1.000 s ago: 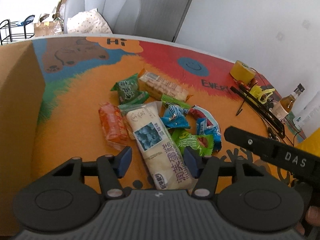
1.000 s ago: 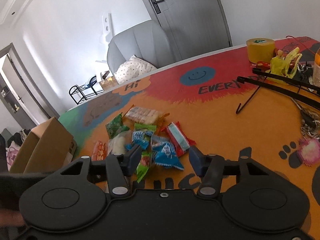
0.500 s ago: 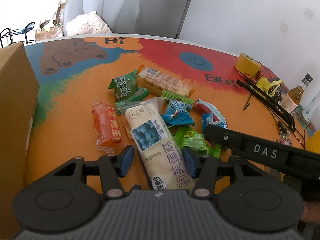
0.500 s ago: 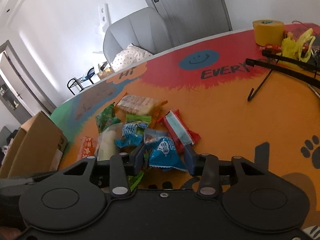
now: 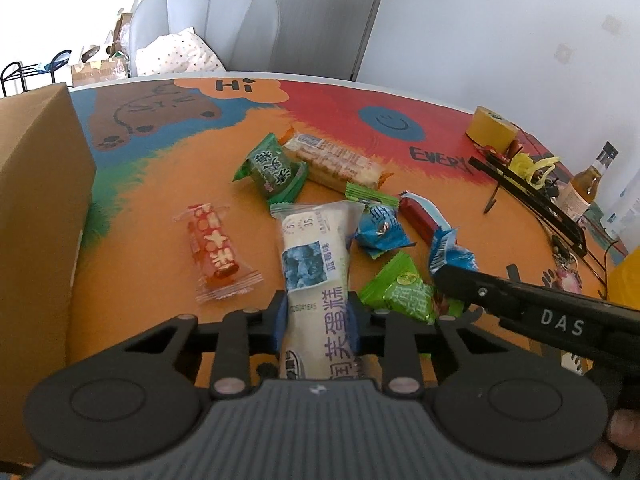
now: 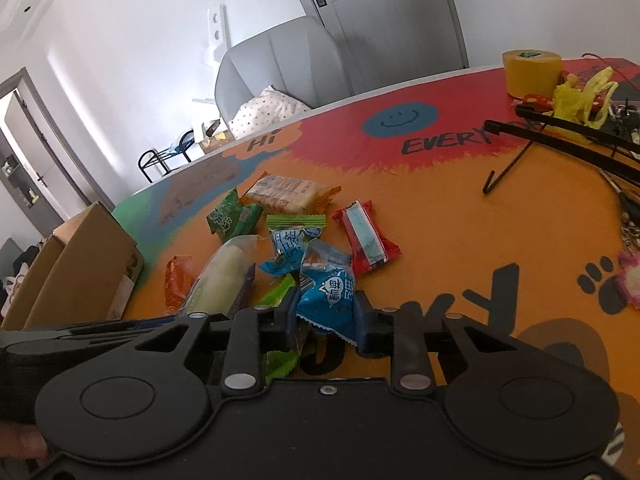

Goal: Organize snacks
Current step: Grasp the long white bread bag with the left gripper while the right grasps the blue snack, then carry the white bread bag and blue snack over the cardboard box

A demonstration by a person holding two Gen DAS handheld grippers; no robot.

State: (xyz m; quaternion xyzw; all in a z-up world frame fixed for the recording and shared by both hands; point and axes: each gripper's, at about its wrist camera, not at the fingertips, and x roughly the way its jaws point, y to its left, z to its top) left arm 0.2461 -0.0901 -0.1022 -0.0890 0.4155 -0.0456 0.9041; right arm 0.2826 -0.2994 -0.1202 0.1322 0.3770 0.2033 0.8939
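Note:
A pile of snack packets lies on the orange mat. My left gripper (image 5: 318, 320) is shut on the long white cake packet (image 5: 312, 264), which points away from me. My right gripper (image 6: 326, 314) is shut on a blue packet (image 6: 328, 292); it also shows in the left wrist view (image 5: 448, 254). Loose around them are an orange-red packet (image 5: 214, 250), a green packet (image 5: 274, 170), a biscuit pack (image 5: 336, 158), a red bar (image 6: 366, 236), another blue packet (image 5: 380, 228) and a light green packet (image 5: 404, 288).
An open cardboard box (image 5: 36, 200) stands at the left, also in the right wrist view (image 6: 76, 268). A yellow tape roll (image 5: 494, 130), a black folding stand (image 5: 532, 196), a bottle (image 5: 586, 188) and keys sit at the right. A grey chair (image 5: 212, 24) stands behind the table.
Both grippers moved down and forward into the pile and closed: the left on the white cake packet, the right on the blue packet.

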